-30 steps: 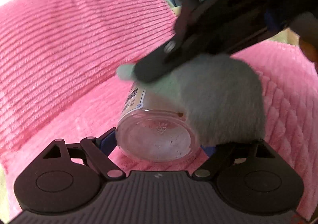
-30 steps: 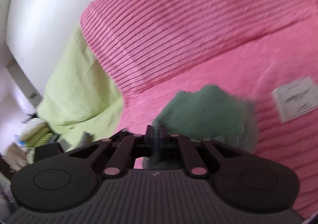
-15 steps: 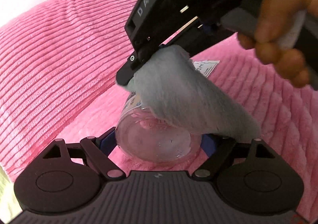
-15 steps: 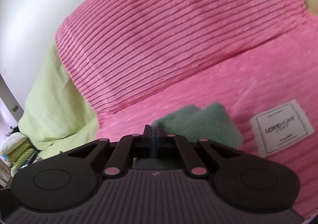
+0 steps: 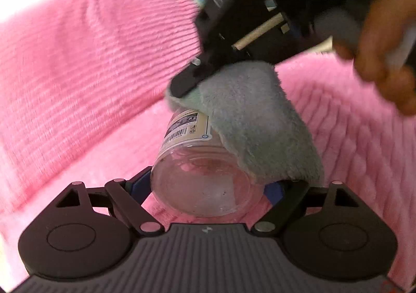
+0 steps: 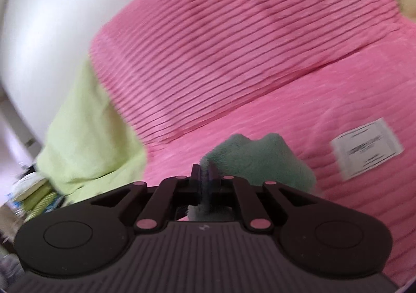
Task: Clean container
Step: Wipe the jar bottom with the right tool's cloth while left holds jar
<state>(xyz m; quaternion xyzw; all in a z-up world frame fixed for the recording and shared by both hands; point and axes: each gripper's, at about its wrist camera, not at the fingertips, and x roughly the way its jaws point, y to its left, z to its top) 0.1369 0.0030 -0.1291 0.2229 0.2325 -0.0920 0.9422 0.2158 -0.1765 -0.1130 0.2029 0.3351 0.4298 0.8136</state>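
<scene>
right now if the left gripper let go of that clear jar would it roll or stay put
Likely to roll a little: the clear jar is round and held tipped, base toward the camera, in the left gripper. The soft pink blanket below would probably stop it. It looks empty, so probably light, and the green cloth draped on it would barely hold it.

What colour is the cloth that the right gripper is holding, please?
Pale mint green; the cloth shows best in the right wrist view.
</scene>
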